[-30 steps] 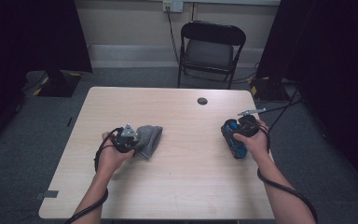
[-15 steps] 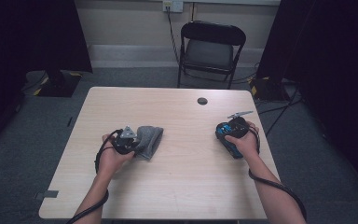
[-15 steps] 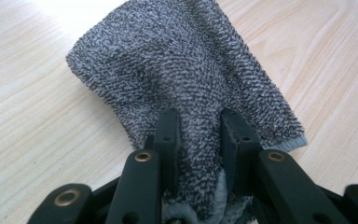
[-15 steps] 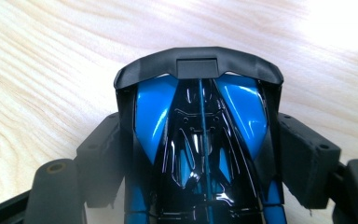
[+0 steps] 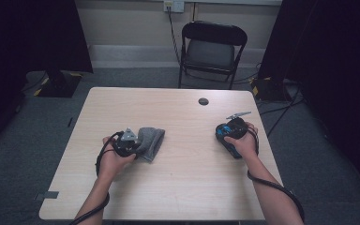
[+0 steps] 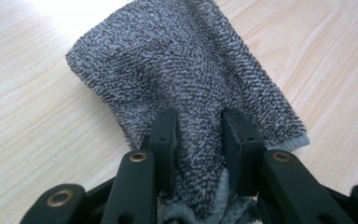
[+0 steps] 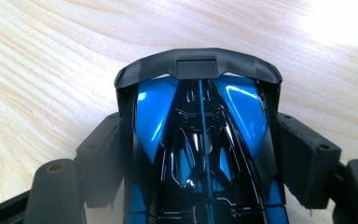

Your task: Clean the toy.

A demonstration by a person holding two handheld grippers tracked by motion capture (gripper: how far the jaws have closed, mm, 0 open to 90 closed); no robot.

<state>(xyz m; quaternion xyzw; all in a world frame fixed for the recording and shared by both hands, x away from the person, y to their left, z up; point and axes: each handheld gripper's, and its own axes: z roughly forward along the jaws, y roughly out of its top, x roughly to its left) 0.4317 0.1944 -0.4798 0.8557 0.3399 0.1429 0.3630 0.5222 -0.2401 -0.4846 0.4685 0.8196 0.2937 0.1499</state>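
Observation:
A grey terry cloth [image 5: 152, 139] lies on the left half of the wooden table [image 5: 183, 187]. My left gripper [image 5: 136, 143] sits at the cloth's near-left end. In the left gripper view a raised fold of the cloth [image 6: 186, 70] is pinched between the two black jaws of the left gripper [image 6: 198, 133], which have just been opening a little. On the right, my right gripper [image 5: 228, 136] is shut on a glossy blue and black toy car [image 5: 223, 131]. In the right gripper view the car [image 7: 154, 112] sits low over the tabletop, and the pads of the right gripper [image 7: 200, 123] press on both its sides.
A small black round disc [image 5: 203, 101] lies near the table's far edge. A black folding chair [image 5: 211, 51] stands behind the table. Bare wood stretches between my two hands and along the near edge. Cables trail off to the right.
My right hand has moved left and down toward the tabletop with the toy car in its jaws. The left hand has stayed at the cloth.

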